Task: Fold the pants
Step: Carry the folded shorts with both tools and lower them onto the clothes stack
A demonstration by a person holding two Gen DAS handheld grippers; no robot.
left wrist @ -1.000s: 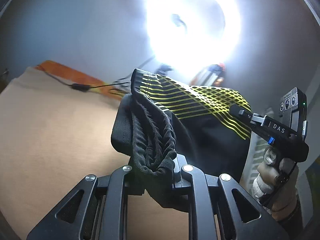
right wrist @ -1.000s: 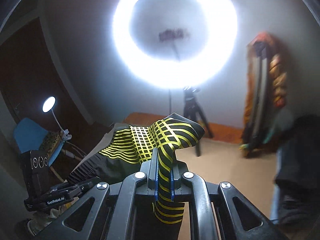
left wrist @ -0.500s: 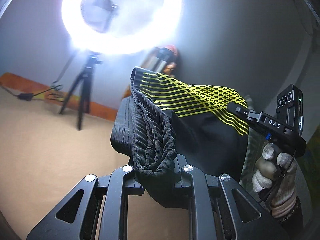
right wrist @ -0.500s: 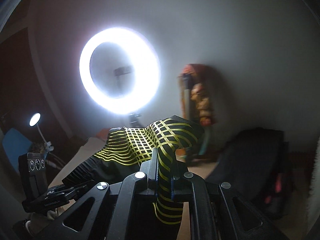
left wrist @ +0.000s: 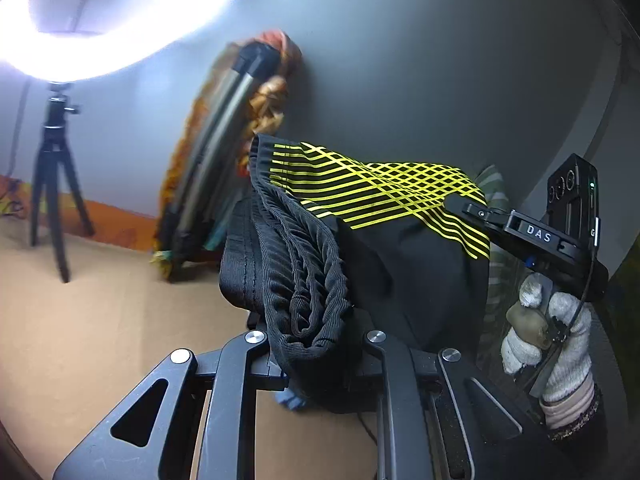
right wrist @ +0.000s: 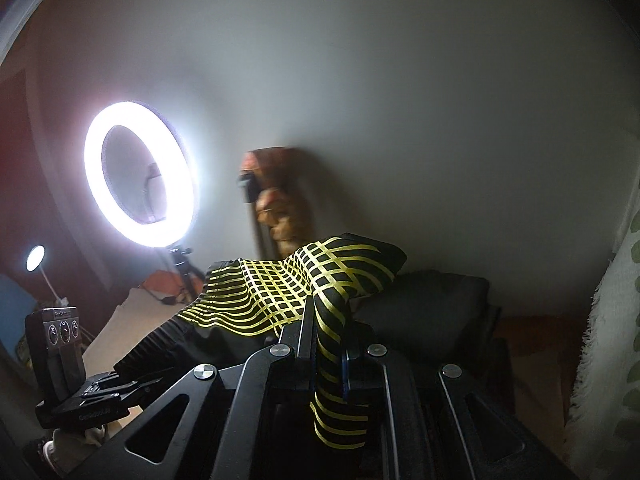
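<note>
Across the last second you have swung both grippers to the right: the ring light that filled the middle of the left wrist view now sits in its upper left corner, and in the right wrist view it has slid to the left. The rolled bundle leaning on the wall has come into the centre instead. So you are carrying, not folding yet.

The pants have not shifted in your grip through that swing. They hang in the air between the two tools, above the tan surface, with the yellow-lattice panel stretched across the top.

Your left gripper is pinched on the bunched ribbed waistband; your right gripper is clamped on a fold of the yellow-gridded cloth (a strip of it hangs below the fingers).

In my judgement the garment is ready to be laid flat, since both holds look secure. The cloth between your hands sags a little, so draw them apart before lowering, or it may land creased.
</note>
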